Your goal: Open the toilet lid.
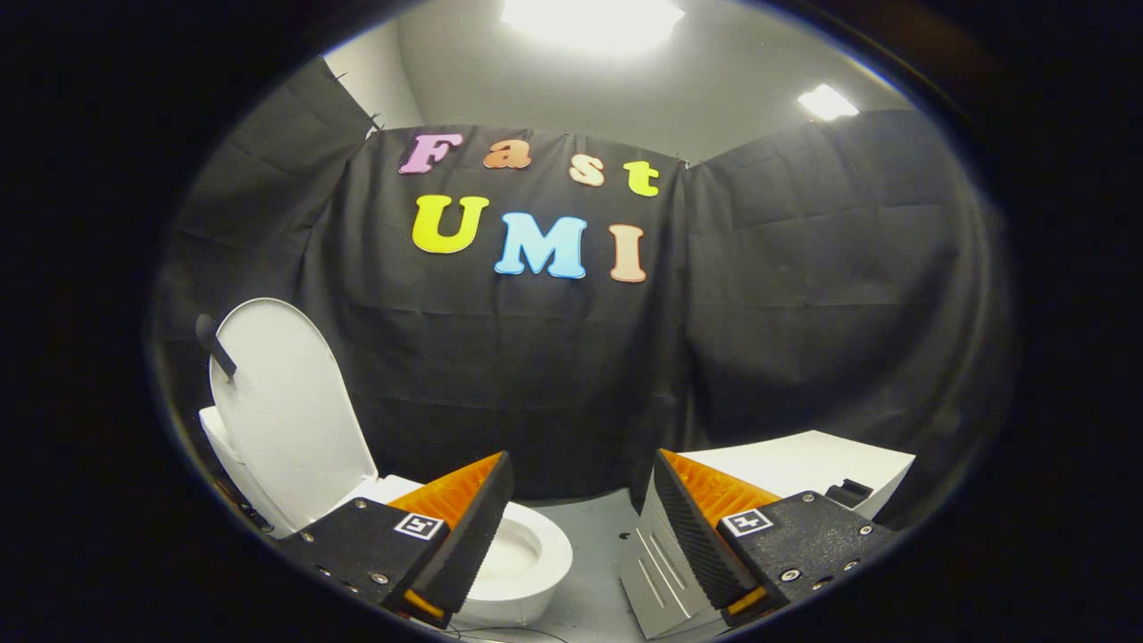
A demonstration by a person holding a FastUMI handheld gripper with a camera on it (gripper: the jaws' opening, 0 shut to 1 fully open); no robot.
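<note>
The gripper (576, 527) is hanging with its two fingers spread wide and nothing between them; only bare grey floor (594, 536) is showing in the gap. The left finger (464, 527) is crossing in front of the toilet (527, 558), hiding part of its near side, though whether it is touching the rim cannot be told. The right finger (683, 536) is standing well apart from the toilet, on the other side of the gap.

Just beyond the left finger the white bowl is sitting on the floor, its open seat ring and hollow facing up. The lid (286, 411) is already raised: it is standing almost upright behind the bowl, leaning slightly back, with its pale inner face turned toward the fingers. A small dark knob or handle (214, 344) is sticking out at the lid's upper far edge.

Beyond the right finger a white box-like block (804, 460) is lying low on the floor, with a small dark piece (848, 491) resting at its near edge.

Farther back, black cloth (804, 295) is hanging in folds as the booth's wall behind everything. Above the cloth a pale ceiling is showing, where two lamps (594, 18) are glowing bright.
</note>
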